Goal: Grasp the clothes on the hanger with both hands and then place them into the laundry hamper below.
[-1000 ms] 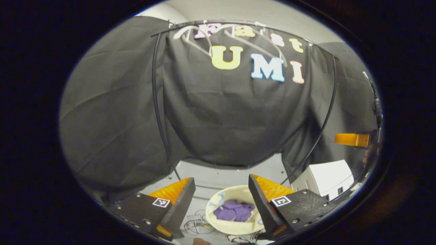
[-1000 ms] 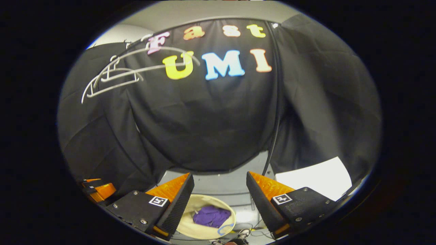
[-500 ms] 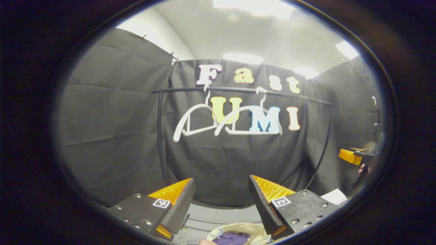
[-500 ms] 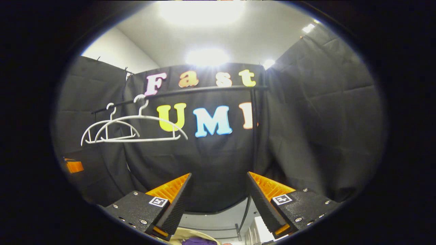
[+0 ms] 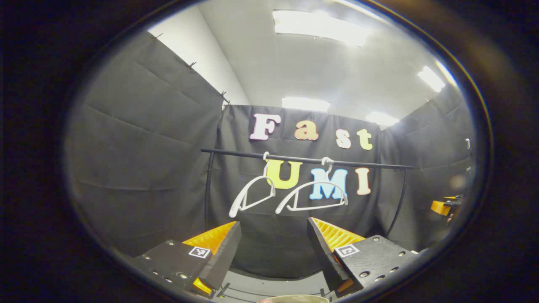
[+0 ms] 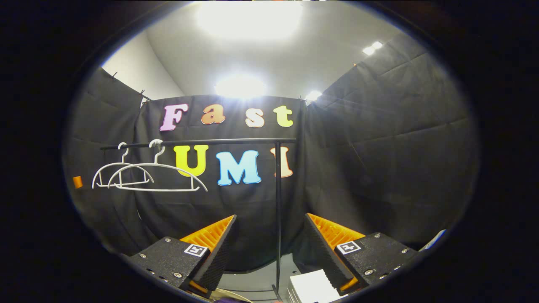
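Hangers [image 5: 290,193] are hanging bare on the rail [image 5: 303,160], both grippers, left [image 5: 273,252] and right [image 6: 269,248], are pointing up with fingers wide apart and empty, and the hamper [image 5: 294,299] is peeking below, so the task is looking finished.

We see two white plastic hangers [image 5: 290,195] hanging bare from a thin black horizontal rail [image 5: 303,160] in the middle of the left gripper view, just below the centre. The left hanger is turned at an angle, so it looks narrow; the right one faces us more squarely. In the right gripper view the same hangers [image 6: 147,176] sit at the left of the frame, overlapping, hooked near the left end of the rail [image 6: 198,142]. At the very bottom edge of the left gripper view we see a sliver of the pale cream rim of the round laundry hamper [image 5: 294,299]. A scrap of purple cloth [image 6: 229,301] shows at the bottom edge of the right gripper view, beside a pale rim.
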Demonstrator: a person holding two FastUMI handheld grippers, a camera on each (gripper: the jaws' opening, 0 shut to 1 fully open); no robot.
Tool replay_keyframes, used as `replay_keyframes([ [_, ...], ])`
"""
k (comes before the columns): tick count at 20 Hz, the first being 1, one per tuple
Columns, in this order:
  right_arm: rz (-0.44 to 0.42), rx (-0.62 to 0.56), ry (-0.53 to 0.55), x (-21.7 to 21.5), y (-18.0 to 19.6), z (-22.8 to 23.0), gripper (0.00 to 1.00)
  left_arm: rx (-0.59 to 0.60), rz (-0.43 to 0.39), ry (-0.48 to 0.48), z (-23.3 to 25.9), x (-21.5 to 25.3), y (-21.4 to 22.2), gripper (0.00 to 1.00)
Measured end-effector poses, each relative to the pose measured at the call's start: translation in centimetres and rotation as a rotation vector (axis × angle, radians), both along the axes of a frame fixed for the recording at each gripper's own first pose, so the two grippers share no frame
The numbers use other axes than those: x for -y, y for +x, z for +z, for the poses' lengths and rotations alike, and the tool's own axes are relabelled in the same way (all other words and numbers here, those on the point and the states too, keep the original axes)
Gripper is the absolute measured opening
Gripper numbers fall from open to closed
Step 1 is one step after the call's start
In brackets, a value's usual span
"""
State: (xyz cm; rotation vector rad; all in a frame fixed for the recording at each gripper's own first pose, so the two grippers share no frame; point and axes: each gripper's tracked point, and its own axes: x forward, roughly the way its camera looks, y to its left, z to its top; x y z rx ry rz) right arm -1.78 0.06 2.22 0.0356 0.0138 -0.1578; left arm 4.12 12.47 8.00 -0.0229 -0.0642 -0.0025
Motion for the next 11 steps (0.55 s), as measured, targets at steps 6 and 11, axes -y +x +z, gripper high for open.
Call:
replay_keyframes([
  [6,0.027,0.018,0.0,-0.9,0.7,1.1,0.95,-0.017,0.029,-0.013,-0.9,-1.6,-1.0,0.96],
  [11,0.085,0.031,-0.005,-2.2,1.9,1.8,0.95,-0.024,0.039,-0.01,-1.6,-1.3,-2.5,0.96],
])
